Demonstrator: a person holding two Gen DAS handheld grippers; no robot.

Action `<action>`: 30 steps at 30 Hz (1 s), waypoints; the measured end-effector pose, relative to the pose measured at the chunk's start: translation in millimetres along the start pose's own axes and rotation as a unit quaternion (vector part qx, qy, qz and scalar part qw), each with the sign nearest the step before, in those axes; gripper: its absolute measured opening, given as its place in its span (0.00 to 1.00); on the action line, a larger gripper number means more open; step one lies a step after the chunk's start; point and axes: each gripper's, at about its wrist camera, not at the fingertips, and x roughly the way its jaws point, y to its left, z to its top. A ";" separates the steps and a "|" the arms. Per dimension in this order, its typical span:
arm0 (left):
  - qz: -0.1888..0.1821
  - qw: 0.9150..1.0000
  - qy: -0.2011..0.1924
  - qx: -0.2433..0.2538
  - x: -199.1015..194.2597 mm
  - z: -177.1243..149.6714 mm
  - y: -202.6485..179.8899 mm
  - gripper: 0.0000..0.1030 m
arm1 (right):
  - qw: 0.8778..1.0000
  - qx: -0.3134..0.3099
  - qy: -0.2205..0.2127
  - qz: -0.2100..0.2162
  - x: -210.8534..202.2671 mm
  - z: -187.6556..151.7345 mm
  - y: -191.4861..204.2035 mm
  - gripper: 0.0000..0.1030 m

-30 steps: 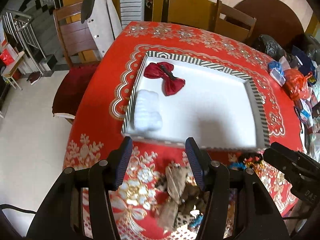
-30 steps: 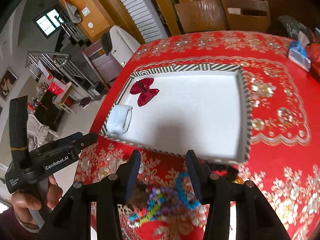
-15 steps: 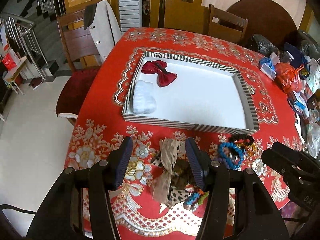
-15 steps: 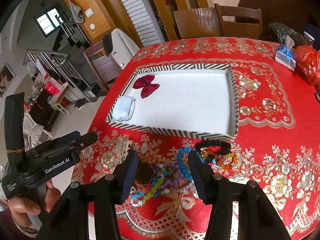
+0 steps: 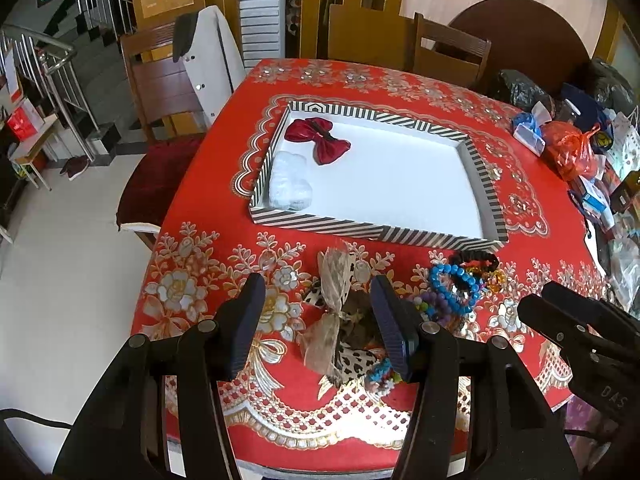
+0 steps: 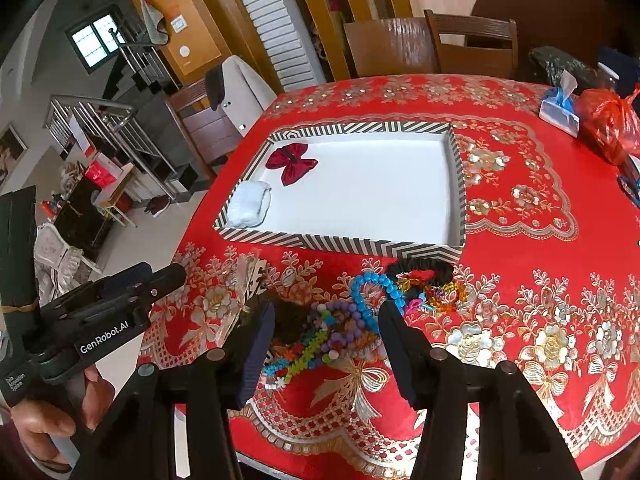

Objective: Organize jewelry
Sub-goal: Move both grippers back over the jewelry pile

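A lived-in home dining room. A round table (image 5: 208, 264) under a red floral tablecloth (image 6: 520, 240) has wooden chairs (image 6: 472, 46) around it, 1 draped with a jacket (image 5: 212, 56). A railed staircase (image 5: 60, 60) rises behind.

Both grippers drew back from the striped tray (image 5: 360, 230) toward the table's near edge. The left gripper (image 5: 318, 320) and right gripper (image 6: 326, 340) now framed the bracelet pile (image 6: 340, 332) and leopard-print bow (image 5: 340, 320) fully (previously cut off). The right gripper's jaws had just been opening, clamping nothing.
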 end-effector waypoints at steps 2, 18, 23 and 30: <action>-0.001 1.000 0.000 0.000 -1.8 -1.9 -1.6 0.53 | 1.000 -0.002 -0.002 -0.001 -1.9 -1.1 0.2 0.51; 0.008 1.000 0.001 -0.005 -5.6 -7.5 -7.0 0.53 | 1.000 -0.004 0.006 0.004 -1.6 -7.7 -4.3 0.51; 0.010 1.000 0.006 -0.006 -2.4 -8.1 -7.0 0.53 | 1.000 -0.001 0.008 0.003 0.1 -8.1 -5.5 0.51; 0.011 1.000 0.016 -0.008 4.3 -8.0 -6.2 0.53 | 1.000 0.000 0.020 0.004 7.9 -8.9 -9.4 0.51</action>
